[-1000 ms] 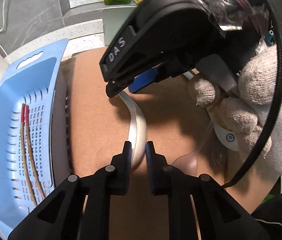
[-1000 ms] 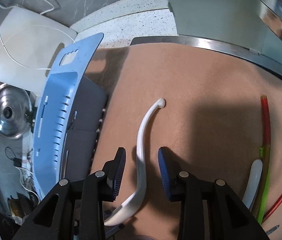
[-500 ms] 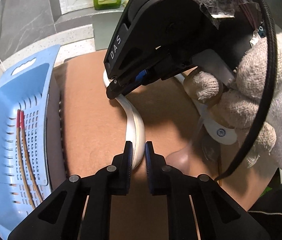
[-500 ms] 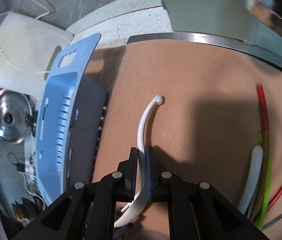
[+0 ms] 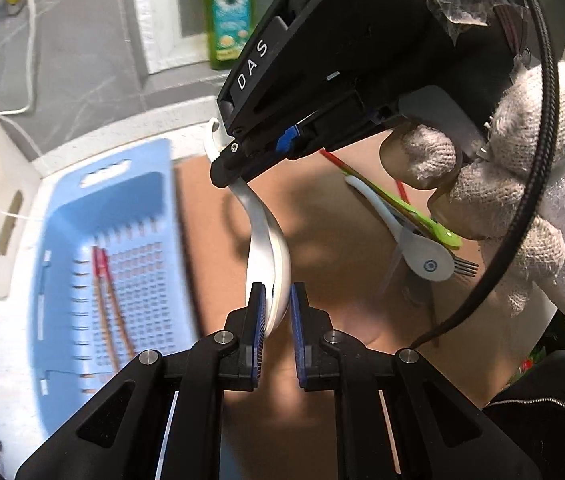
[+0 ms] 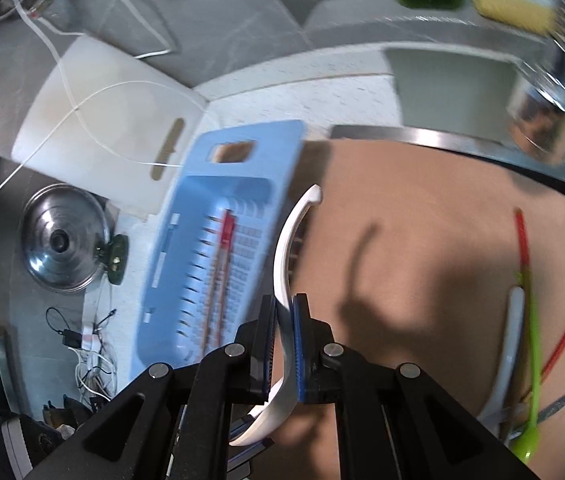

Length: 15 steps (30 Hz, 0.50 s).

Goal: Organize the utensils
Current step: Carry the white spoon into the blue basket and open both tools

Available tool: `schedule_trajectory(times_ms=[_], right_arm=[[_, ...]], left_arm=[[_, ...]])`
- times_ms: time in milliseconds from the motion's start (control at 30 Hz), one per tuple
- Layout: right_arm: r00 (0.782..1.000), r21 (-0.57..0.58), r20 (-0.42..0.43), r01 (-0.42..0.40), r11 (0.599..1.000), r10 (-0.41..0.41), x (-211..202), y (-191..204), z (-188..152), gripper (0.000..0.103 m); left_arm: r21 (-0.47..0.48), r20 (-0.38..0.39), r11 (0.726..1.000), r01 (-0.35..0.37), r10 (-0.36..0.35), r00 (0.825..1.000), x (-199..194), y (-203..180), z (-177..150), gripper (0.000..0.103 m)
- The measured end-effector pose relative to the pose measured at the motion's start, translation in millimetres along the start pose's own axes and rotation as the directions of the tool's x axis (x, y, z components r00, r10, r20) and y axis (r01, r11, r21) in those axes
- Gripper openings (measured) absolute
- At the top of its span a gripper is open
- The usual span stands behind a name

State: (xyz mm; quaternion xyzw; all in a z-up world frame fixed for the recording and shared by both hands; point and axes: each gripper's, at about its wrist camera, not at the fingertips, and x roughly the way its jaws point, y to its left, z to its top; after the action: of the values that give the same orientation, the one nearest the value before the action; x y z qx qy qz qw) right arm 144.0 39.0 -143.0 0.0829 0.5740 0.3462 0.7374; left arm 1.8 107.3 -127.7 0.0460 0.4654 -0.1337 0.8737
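Spoon handoff territory, by the look of it. White spoon [image 5: 268, 240] up in the air over the brown table [image 5: 342, 280], touching nothing below, caught at both ends.

Right claw [image 6: 284, 340] clamped tight on the handle, roughly mid-length, blue pads pressed flat on either side. Curved handle tip poking out past the fingers toward the blue basket [image 6: 186, 240]. Same claw visible from the left camera too, coming in from the top, with a gloved hand [image 5: 522, 184] wrapped around its grip.

Left claw [image 5: 276, 320] sitting around the bowl end, one pad against it, the other right beside it. Can't tell whether really squeezing or just loosely around it, tbh.

Basket off to the left of the brown surface, a bit motion-blurred, with a pair of red-tipped chopsticks [image 5: 102, 280] lying lengthwise on its slotted bottom.

Rest of the pile on the right side of the table: green spoon [image 6: 532, 360], pale spoon [image 5: 422, 256] with a round mark on its bowl, red sticks [image 6: 522, 236], plus some metal bits underneath, too jumbled to sort out.

Background stuff: green bottle [image 5: 228, 12] on the ledge, white cutting board [image 6: 102, 120] behind the basket, steel pot lid [image 6: 62, 240] beside it.
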Motion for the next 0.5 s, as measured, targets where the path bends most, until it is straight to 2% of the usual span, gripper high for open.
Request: schedule_trajectory(times_ms=[233, 500], right_arm=[[0.999, -0.041, -0.046, -0.023, 0.999, 0.021, 39, 46, 11, 0.008], [0.985, -0.081, -0.162, 0.054, 0.995, -0.066, 113, 69, 21, 0.008]], left_arm=[[-0.065, -0.010, 0.997, -0.049, 0.049, 0.999, -12, 52, -18, 0.011], [-0.148, -0.095, 0.988, -0.031, 0.017, 0.995, 17, 93, -35, 0.011]])
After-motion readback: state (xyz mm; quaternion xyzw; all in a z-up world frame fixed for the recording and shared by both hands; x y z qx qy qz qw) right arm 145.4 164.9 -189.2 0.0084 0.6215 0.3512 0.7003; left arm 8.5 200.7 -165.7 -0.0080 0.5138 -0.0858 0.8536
